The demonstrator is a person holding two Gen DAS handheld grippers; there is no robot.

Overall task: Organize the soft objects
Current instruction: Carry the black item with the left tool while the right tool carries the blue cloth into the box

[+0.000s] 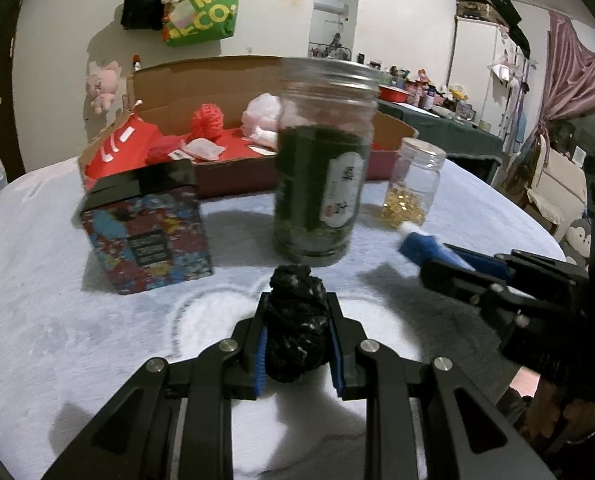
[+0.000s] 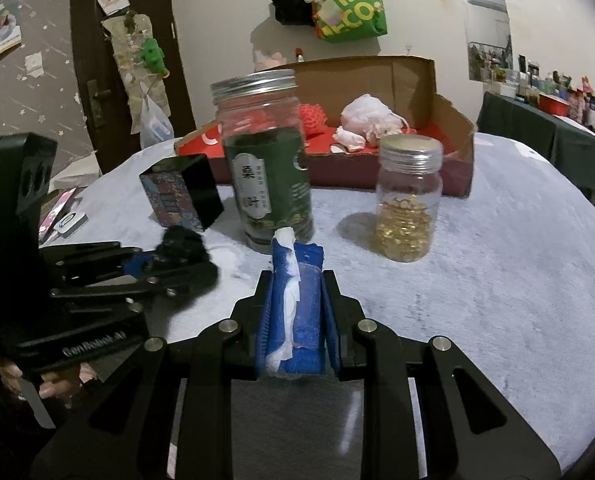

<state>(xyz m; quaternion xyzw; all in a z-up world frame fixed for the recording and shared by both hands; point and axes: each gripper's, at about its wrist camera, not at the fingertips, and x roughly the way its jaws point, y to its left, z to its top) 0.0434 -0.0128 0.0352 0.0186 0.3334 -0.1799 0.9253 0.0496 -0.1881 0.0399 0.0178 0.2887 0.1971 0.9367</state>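
My left gripper point(image 1: 296, 300) is shut on a black fuzzy soft lump point(image 1: 295, 320) and holds it over the pale blue table cover. The same gripper point(image 2: 165, 260) and the lump point(image 2: 183, 242) show at the left of the right wrist view. My right gripper point(image 2: 297, 276) is shut on a blue sponge-like soft piece with a white strip point(image 2: 295, 308). That gripper point(image 1: 429, 254) and the blue piece point(image 1: 417, 246) show at the right of the left wrist view. Behind stands an open cardboard box point(image 1: 257, 80) holding a red knitted ball point(image 1: 207, 120) and a pink soft bundle point(image 1: 263, 116).
A tall jar with a green label point(image 1: 321, 168) stands just ahead. A small jar of gold capsules point(image 1: 413, 184) is to its right. A patterned box with a black lid point(image 1: 145, 224) is to its left. A small white device point(image 2: 70, 222) lies at the table's left edge.
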